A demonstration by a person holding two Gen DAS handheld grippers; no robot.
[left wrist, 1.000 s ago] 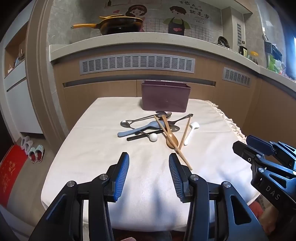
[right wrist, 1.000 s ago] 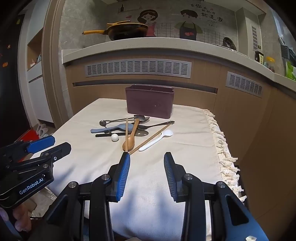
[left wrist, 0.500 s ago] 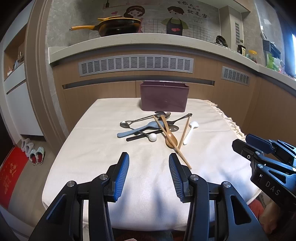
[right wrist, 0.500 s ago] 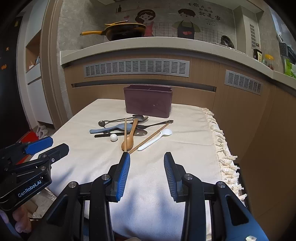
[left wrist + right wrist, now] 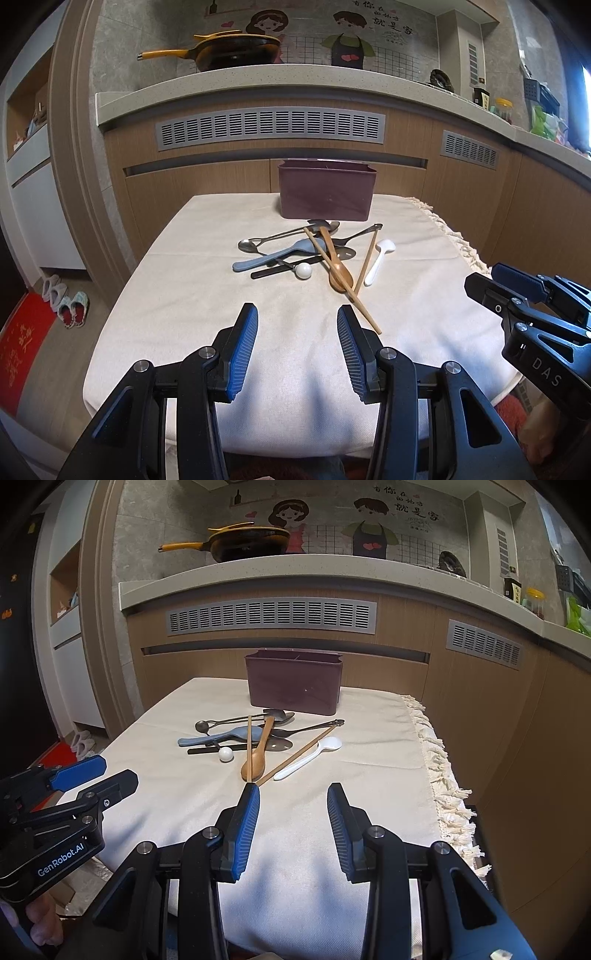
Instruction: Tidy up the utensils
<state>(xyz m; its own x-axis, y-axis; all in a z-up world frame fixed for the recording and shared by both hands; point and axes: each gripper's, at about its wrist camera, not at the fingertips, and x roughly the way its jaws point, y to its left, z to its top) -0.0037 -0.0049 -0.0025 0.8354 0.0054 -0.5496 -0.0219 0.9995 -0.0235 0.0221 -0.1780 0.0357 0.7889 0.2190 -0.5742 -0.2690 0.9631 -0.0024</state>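
- The left gripper (image 5: 297, 332) hangs over the near edge of the table, its blue-padded jaws spread wide with nothing between them.
- The right gripper (image 5: 293, 806) is level with it on the right side, jaws likewise spread and empty; its left pad sits just short of the near ends of the chopsticks.
- A cream tablecloth (image 5: 192, 295) covers the table, with a fringe (image 5: 441, 771) along the right edge.
- The utensils lie in a loose crossed heap in the middle of the cloth, well apart from both grippers.
- Nearest in the heap are two chopsticks (image 5: 341, 278), a wooden spoon (image 5: 338, 271) and a white plastic spoon (image 5: 378, 260).
- Just left of those lie a small white ball (image 5: 304, 270) touching a black handle (image 5: 275, 271), and a blue-grey spoon (image 5: 275, 254).
- Behind them several metal spoons (image 5: 280, 236) overlap one another.
- Beyond the heap a dark purple bin (image 5: 327, 190) stands upright at the far edge of the table.
- On the counter behind sits a yellow-handled pan (image 5: 229, 51).
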